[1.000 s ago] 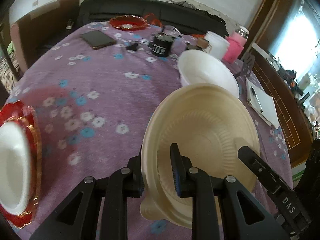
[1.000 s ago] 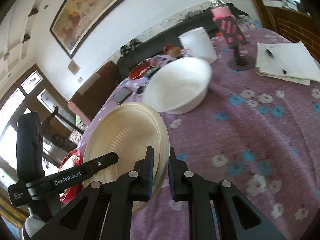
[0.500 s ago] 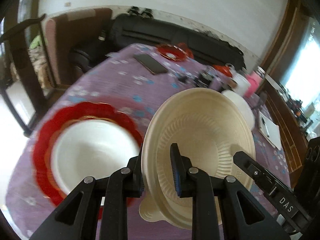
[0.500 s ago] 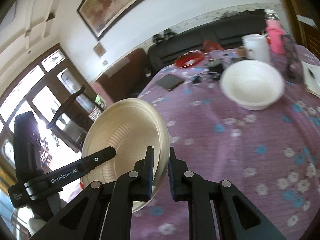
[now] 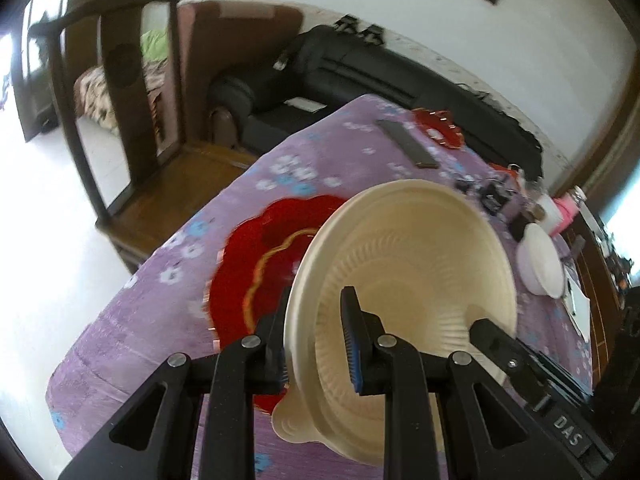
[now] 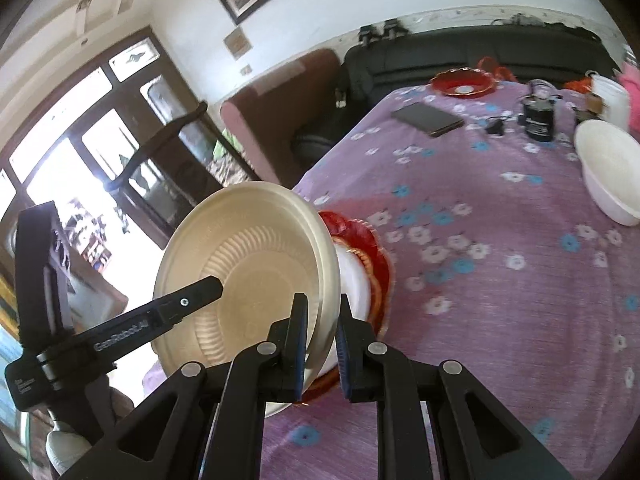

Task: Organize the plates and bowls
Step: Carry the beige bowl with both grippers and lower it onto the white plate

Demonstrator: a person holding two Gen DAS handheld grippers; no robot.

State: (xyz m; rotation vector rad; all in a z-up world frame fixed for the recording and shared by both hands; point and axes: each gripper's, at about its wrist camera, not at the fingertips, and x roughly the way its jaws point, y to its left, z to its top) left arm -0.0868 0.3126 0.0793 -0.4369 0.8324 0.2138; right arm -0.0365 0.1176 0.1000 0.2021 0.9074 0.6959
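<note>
A cream ribbed bowl (image 5: 412,264) hangs tilted above the table, held at two sides of its rim. My left gripper (image 5: 318,298) is shut on the near rim. My right gripper (image 6: 322,306) is shut on the opposite rim of the same cream bowl (image 6: 248,264). Beneath it lies a red scalloped plate (image 5: 248,268) with a gold line. A white bowl (image 6: 354,280) sits in that red plate (image 6: 378,256), hidden in the left wrist view. Another white bowl (image 6: 612,176) stands far off on the purple flowered cloth (image 6: 480,280).
Toward the far end of the table lie a dark phone (image 6: 428,118), a small red dish (image 6: 464,80), a black jar (image 6: 538,116) and a white cup (image 6: 608,96). The table edge (image 5: 132,280) runs just left of the red plate. A wooden chair (image 5: 120,120) and a black sofa (image 5: 360,68) stand beyond.
Both grippers have carried the cream bowl across the table, away from the lone white bowl, to above the red plate. Both grips are unchanged.
</note>
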